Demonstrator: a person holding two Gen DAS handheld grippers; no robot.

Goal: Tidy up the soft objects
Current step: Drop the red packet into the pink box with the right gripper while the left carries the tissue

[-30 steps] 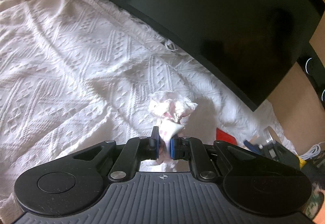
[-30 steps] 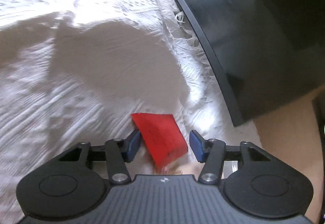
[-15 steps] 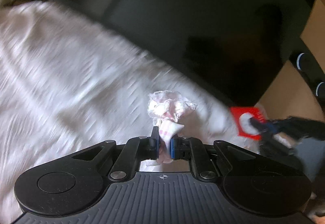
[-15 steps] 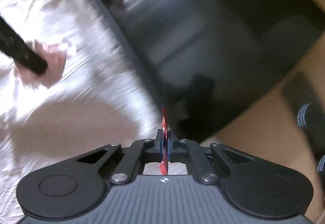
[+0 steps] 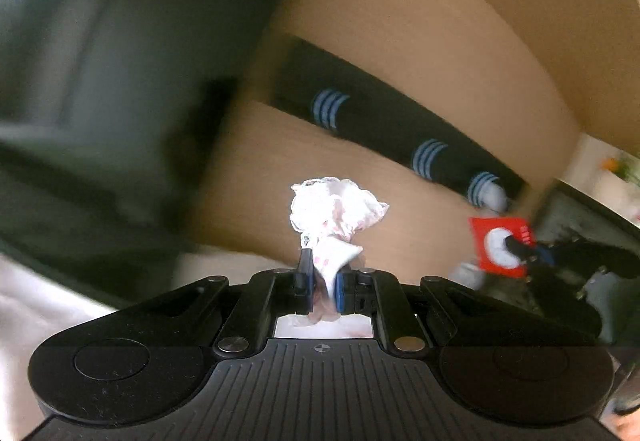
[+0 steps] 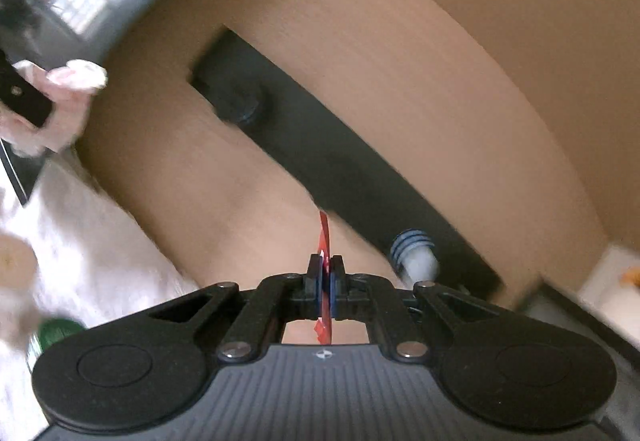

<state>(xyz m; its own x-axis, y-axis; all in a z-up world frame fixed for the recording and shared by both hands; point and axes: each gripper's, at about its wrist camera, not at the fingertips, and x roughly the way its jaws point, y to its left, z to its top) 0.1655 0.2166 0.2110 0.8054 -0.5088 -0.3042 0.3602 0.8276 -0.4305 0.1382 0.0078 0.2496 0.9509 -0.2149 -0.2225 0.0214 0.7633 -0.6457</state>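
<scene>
I see a tan wall [image 5: 400, 21] ahead with a black rail [image 5: 384, 121] carrying blue-striped pegs, and white textured bedding [image 6: 92, 233] low on the left, blurred. My left hand-held gripper [image 5: 324, 283] is clamped on a crumpled white-pink cloth [image 5: 334, 211], held aloft. My right hand-held gripper [image 6: 326, 285] pinches a thin red card [image 6: 324, 237] edge-on, clear of the bed.

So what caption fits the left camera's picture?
Left gripper pinches a crumpled white-and-pink cloth; right gripper beside it holds a red packet.
</scene>
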